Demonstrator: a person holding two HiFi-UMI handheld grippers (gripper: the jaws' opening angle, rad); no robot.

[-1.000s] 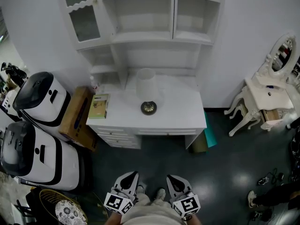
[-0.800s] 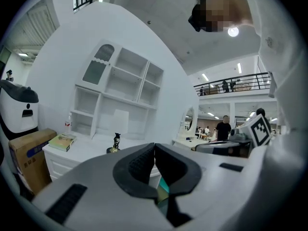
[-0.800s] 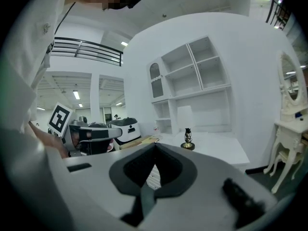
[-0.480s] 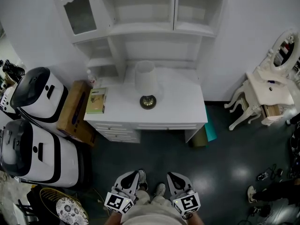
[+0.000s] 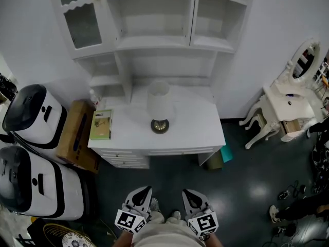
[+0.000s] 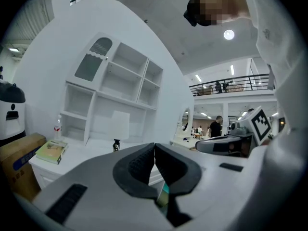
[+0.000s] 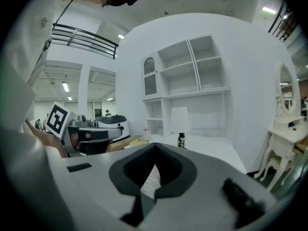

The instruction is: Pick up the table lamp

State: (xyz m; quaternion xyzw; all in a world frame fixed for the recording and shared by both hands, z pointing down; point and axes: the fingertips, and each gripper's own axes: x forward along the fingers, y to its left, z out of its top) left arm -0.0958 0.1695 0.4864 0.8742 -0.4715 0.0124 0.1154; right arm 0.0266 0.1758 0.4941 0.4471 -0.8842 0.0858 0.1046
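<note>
The table lamp (image 5: pixel 158 101) has a white shade and a dark round base. It stands upright in the middle of the white desk (image 5: pixel 195 127); it also shows small and far off as the lamp (image 6: pixel 119 126) and the lamp (image 7: pixel 180 121). My left gripper (image 5: pixel 146 190) and right gripper (image 5: pixel 185 193) are held side by side close to the body, well short of the desk. The left gripper (image 6: pixel 154 147) is shut with nothing in it, and so is the right gripper (image 7: pixel 155 149).
A white shelf unit (image 5: pixel 154 40) rises behind the desk. On the desk's left end lie a green book (image 5: pixel 101 124) and a bottle (image 5: pixel 93 98). A cardboard box (image 5: pixel 74 135) and two white-and-black machines (image 5: pixel 31 112) stand to the left. A white vanity table (image 5: pixel 288 104) stands to the right.
The head view has shifted: the desk and lamp now sit a little lower and further left, and more of the shelves shows. Both grippers stay shut, side by side near the body.
</note>
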